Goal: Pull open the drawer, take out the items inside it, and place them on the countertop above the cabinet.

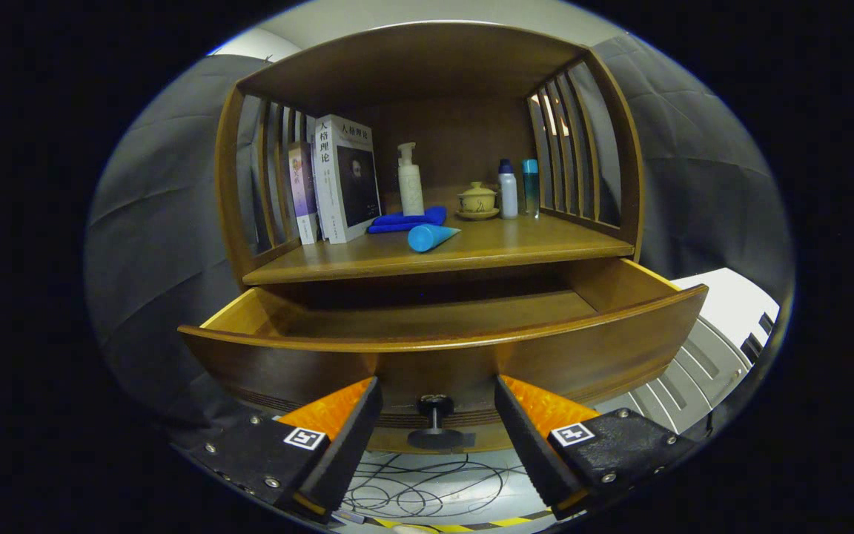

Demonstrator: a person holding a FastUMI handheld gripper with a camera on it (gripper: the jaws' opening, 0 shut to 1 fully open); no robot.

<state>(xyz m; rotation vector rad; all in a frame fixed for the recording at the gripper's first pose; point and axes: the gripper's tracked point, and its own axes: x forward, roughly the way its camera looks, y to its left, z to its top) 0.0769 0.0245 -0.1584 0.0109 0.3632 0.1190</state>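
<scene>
A wooden cabinet's drawer (pixel 590 348) stands pulled out toward me, and the part of its inside that I can see holds nothing. Its dark round knob (pixel 435 407) sits between my fingers, untouched. My gripper (pixel 438 400) is open, fingers spread to either side of the knob, just in front of the drawer face. On the countertop (pixel 516 241) above the drawer lie a light blue tube (pixel 431 236) on its side and a dark blue cloth (pixel 408 219) behind it.
Also on the countertop: upright books (pixel 342 178) at the left, a white pump bottle (pixel 410 182), a lidded ceramic cup (pixel 477 200), two small bottles (pixel 517 187) at the right. Slatted wooden sides and a top board enclose the shelf. Cables (pixel 427 486) lie on the floor below.
</scene>
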